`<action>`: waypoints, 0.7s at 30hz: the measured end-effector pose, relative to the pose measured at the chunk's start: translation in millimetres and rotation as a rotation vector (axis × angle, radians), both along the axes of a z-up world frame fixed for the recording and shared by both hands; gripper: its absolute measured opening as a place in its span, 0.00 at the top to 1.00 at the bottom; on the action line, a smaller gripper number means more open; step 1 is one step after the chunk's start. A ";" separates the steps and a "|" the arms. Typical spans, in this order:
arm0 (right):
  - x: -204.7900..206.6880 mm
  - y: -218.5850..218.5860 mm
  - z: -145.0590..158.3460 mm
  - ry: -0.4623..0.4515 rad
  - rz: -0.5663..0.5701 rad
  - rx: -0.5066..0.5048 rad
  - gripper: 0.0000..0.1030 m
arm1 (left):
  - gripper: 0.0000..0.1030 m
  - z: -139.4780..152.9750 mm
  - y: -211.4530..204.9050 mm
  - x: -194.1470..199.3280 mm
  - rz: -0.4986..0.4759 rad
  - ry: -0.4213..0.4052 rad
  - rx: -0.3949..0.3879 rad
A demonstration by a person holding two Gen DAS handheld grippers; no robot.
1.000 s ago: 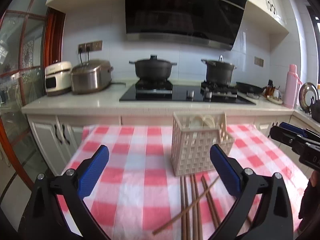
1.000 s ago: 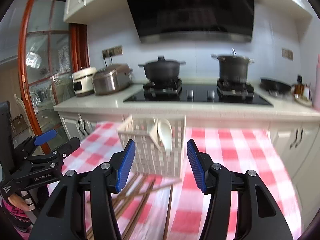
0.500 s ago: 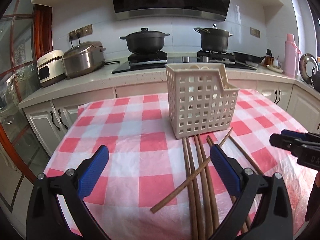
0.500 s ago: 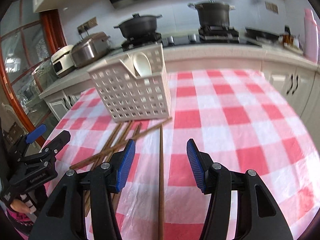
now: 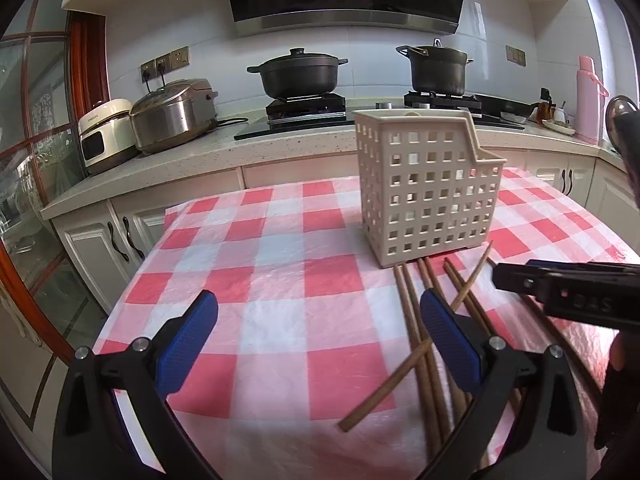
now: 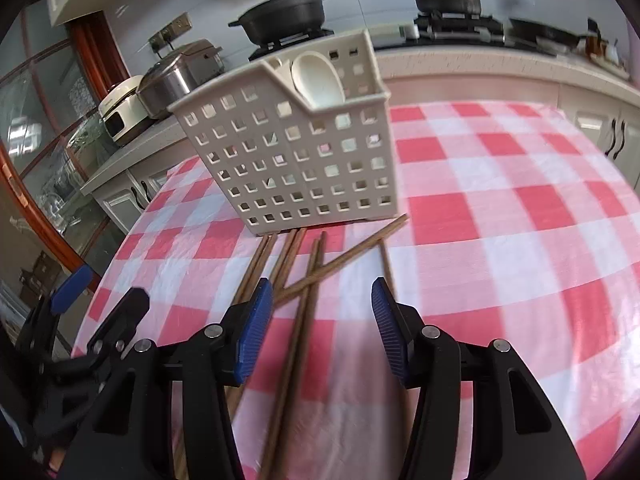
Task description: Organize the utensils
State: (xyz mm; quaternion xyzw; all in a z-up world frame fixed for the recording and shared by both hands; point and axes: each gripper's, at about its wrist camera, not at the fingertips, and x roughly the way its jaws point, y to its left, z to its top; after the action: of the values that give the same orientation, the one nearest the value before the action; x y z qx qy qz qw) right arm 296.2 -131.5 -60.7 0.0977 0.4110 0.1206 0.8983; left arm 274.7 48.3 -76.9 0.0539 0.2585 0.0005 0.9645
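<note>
Brown wooden chopsticks (image 6: 301, 312) are seen lying loose on the red-and-white checked tablecloth (image 6: 500, 208), just on the near side of the white perforated utensil basket (image 6: 304, 160). Most lie roughly parallel, tips toward the basket; one is laid slantwise across the others, and one lies apart on the right. The basket stands upright toward the far side of the table, and a white spoon (image 6: 318, 80) is seen upright inside it, in the lower-walled right part.

The right gripper (image 6: 322, 322) is held low over the chopsticks. Its blue-padded jaws are closing at about half width; one chopstick runs through the gap, untouched by the pads. In the left wrist view the left gripper (image 5: 318, 340) is seen with jaws spread wide over bare cloth, left of the bundle, nothing between them.

Beyond the table, a counter with two black pots (image 5: 298, 74) on a hob and a steel rice cooker (image 5: 172, 114) at far left is noted.
</note>
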 end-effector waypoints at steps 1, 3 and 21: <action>4.2 2.8 -2.4 0.013 -0.002 0.006 0.52 | 0.05 -0.8 2.3 1.0 -0.004 0.005 -0.001; 12.0 8.3 -7.3 0.034 -0.007 0.013 0.53 | 0.05 -1.9 6.1 3.5 -0.016 0.024 -0.018; 44.6 19.6 -19.3 0.069 -0.063 -0.096 0.77 | 0.05 -2.1 8.3 1.3 -0.036 0.025 -0.015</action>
State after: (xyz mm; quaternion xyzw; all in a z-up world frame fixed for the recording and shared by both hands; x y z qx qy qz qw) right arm 340.9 -111.9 -79.9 0.0712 0.4438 0.0690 0.8906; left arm 276.0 56.7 -79.0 0.0513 0.2697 -0.0195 0.9614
